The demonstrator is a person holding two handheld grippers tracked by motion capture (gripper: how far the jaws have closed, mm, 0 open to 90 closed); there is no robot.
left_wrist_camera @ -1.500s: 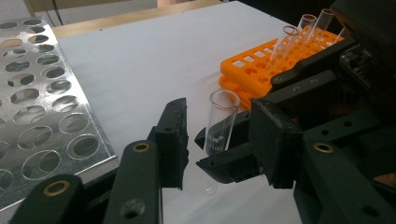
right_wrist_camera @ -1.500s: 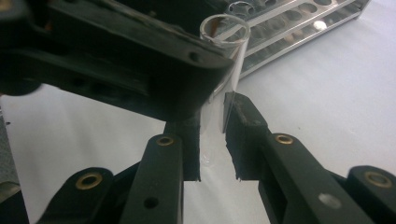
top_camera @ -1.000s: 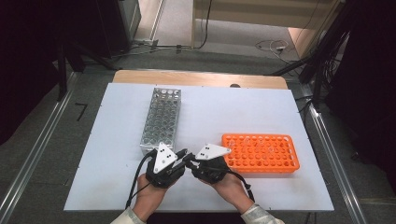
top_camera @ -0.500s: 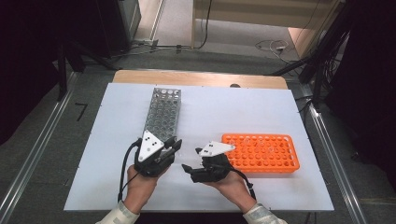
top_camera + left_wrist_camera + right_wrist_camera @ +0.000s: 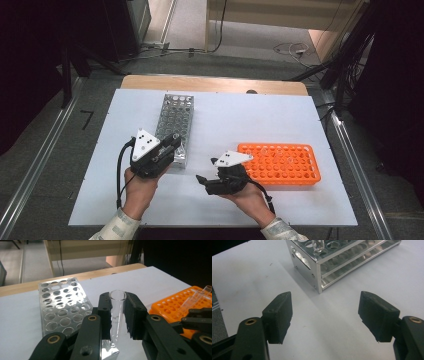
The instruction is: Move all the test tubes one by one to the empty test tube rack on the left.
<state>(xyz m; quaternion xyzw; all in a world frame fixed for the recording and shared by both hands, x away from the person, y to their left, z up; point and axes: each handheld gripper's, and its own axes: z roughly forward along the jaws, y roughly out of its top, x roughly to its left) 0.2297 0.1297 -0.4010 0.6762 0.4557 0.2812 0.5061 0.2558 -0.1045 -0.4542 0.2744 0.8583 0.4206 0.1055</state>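
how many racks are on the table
2: the metal rack stands left of centre, by the left gripper; the orange rack lies to the right, next to the right gripper.

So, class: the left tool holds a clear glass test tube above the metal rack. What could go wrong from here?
1. The clear glass test tube is pinched between two hard black pads: it might slip or crack.
2. Its bottom hangs near the perforated metal rack; it may strike the edge instead of a hole.
3. The open right tool sits close by and could knock the rack.

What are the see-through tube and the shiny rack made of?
Test tube: probably clear glass, since you can see through it and its rim glints. Rack: looks like bare polished metal, silvery and mirror-like. Orange rack: likely matte plastic.
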